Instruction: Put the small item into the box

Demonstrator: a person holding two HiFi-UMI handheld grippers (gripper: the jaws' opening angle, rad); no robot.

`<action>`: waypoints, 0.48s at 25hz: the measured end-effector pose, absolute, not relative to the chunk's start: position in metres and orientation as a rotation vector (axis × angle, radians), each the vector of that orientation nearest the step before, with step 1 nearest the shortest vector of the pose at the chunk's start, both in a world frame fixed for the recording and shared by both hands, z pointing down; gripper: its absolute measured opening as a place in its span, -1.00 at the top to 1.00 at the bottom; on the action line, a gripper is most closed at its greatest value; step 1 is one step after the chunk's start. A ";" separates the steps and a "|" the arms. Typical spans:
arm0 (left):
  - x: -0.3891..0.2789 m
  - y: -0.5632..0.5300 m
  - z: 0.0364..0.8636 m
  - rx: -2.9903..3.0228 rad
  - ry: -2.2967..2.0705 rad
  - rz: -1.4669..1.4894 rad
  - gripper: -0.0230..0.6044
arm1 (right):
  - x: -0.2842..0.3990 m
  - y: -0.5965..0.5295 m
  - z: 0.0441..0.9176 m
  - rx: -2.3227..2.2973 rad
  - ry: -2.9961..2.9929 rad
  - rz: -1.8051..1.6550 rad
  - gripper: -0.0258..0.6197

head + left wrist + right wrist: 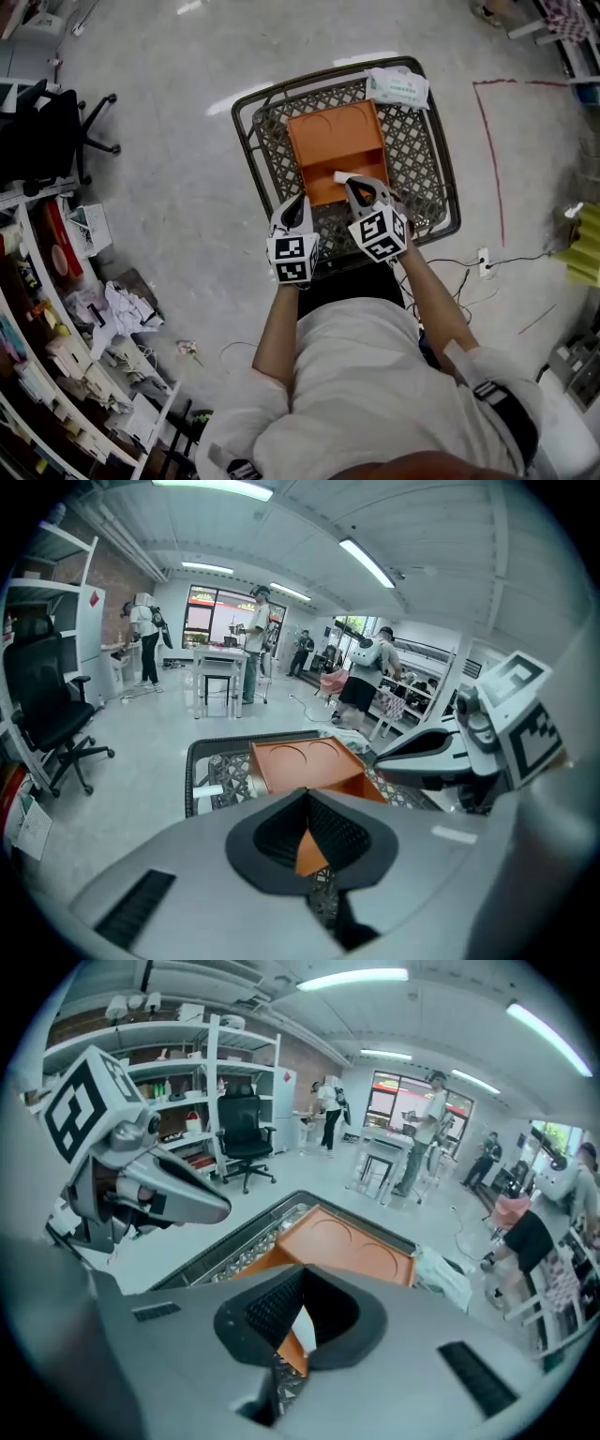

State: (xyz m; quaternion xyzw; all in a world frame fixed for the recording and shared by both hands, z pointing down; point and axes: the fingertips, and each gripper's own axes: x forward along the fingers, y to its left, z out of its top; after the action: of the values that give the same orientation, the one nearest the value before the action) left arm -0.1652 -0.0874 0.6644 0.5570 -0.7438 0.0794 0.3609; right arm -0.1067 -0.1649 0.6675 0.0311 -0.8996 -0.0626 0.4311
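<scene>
Grey workshop floor: a dark wire-mesh basket (433, 178) holds an open orange plastic box (330, 131) and, in its far right corner, a soft white packet (398, 86).
The right gripper (359, 184) is clamped on the small flat white item (341, 176) over the box's near compartment. The left gripper (302, 201), jaws together and empty, is at the box's near left corner.

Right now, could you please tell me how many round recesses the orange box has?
2, side by side in the orange box's far half: the left recess and the right recess. Its near half is partly hidden.
</scene>
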 end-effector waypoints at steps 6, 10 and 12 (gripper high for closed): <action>-0.166 -0.079 0.650 1.547 -1.887 0.231 0.90 | -0.105 -0.158 0.630 0.331 -2.361 -0.044 0.91; -0.166 -0.076 0.636 1.637 -1.872 0.258 0.90 | -0.097 -0.152 0.600 0.527 -2.468 0.070 0.91; -0.164 -0.073 0.624 1.672 -1.878 0.258 0.90 | -0.091 -0.146 0.581 0.594 -2.496 0.002 0.91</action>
State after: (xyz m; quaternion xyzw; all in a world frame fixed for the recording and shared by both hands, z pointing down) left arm -0.1642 -0.0735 0.6245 0.6307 -0.7082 0.0973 0.3020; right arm -0.0910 -0.1460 0.5815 0.2222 -0.9327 0.0009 0.2840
